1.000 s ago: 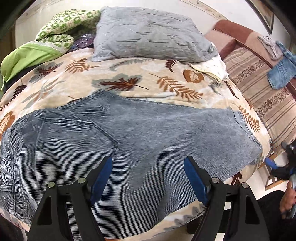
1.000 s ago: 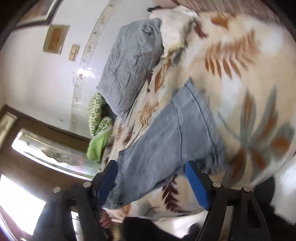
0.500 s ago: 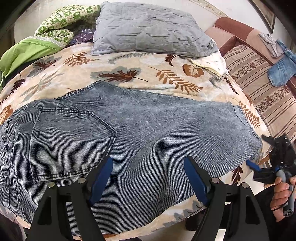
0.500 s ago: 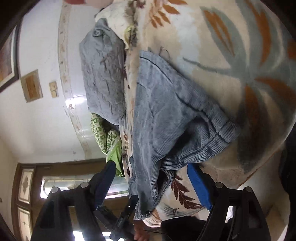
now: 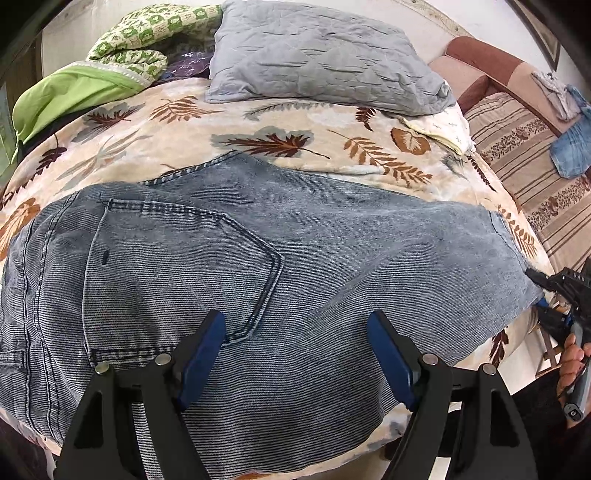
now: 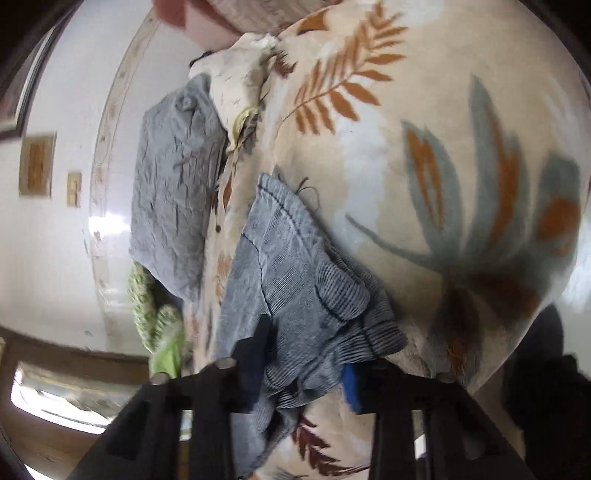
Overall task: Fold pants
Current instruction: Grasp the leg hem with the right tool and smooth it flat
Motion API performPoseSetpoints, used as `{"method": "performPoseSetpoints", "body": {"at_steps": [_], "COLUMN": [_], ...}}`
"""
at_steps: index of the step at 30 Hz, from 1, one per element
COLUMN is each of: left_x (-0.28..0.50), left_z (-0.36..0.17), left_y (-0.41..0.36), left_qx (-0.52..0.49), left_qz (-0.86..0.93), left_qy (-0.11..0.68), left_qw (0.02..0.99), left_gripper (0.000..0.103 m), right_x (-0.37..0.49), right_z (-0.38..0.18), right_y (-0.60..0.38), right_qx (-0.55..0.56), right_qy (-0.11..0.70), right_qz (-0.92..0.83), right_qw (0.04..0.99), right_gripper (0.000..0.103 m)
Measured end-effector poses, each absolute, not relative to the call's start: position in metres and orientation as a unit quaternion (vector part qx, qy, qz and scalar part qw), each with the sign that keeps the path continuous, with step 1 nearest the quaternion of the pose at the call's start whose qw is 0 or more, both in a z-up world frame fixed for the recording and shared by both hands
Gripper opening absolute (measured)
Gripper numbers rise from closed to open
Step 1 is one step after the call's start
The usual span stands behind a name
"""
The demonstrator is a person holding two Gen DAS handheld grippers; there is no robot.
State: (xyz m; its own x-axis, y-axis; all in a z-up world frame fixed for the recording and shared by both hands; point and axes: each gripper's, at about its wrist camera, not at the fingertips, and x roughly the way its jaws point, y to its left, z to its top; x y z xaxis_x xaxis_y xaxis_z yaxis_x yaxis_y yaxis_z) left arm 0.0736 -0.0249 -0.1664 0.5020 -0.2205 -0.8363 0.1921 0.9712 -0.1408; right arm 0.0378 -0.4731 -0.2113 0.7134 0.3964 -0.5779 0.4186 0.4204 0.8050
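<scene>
Jeans (image 5: pixel 295 266) lie flat on the bed (image 5: pixel 155 144), heavy limp denim, so we judge the hem best: right claw (image 6: pixel 306 365) grips the hem, left claw (image 5: pixel 295 354) hovers open above the seat.

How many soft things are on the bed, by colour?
Blue-grey jeans: 1
Grey pillow: 1
Green cloths (plain, patterned): 2
Cream cloth beside the pillow: 1
Total: 5, all lying on the leaf-print blanket.

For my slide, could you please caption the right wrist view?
Right gripper closing around the jeans hem at the edge of the leaf-print blanket.
</scene>
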Motion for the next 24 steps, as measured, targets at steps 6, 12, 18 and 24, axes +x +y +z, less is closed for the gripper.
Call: {"method": "performPoseSetpoints", "body": {"at_steps": [6, 12, 18, 24], "left_x": [0.074, 0.067, 0.064, 0.064], "left_z": [-0.164, -0.169, -0.171, -0.168], "left_y": [-0.029, -0.037, -0.037, -0.033], "left_qx": [-0.007, 0.017, 0.027, 0.008], "left_qz": [-0.12, -0.123, -0.13, -0.133], "left_qy": [0.488, 0.489, 0.491, 0.493], "left_qw": [0.864, 0.863, 0.861, 0.86], "left_gripper": [0.08, 0.08, 0.08, 0.08], "right_x": [0.061, 0.066, 0.039, 0.018], "right_z": [-0.153, -0.148, -0.188, -0.162], "right_y": [-0.474, -0.469, -0.496, -0.515], "right_qx": [0.411, 0.342, 0.419, 0.407], "right_qy": [0.342, 0.371, 0.443, 0.38], "right_qz": [-0.009, -0.03, -0.027, -0.101], "right_qw": [0.845, 0.863, 0.792, 0.824], "right_gripper": [0.017, 0.017, 0.027, 0.044]}}
